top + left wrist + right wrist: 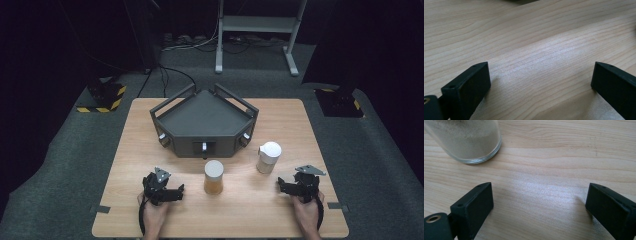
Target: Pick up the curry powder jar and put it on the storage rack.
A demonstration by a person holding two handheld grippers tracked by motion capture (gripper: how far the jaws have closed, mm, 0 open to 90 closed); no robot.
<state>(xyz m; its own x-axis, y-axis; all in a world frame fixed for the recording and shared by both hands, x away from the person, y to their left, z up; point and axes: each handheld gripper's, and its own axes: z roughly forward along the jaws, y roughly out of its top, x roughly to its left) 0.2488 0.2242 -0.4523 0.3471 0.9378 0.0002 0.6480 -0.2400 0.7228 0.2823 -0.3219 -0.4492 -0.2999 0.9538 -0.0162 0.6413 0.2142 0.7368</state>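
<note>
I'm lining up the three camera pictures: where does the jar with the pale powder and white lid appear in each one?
High view: the pale-powder jar stands right of centre, up and left of the right gripper.
Right gripper view: its glass base sits at the top left, above the open jaws.
Left gripper view: not in this picture.
Shared landmark: the light wooden table.

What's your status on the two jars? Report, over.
Left gripper open, empty, low over the table. Right gripper open, empty. Amber jar and pale jar upright, untouched. Nothing between grippers and jars.
</note>
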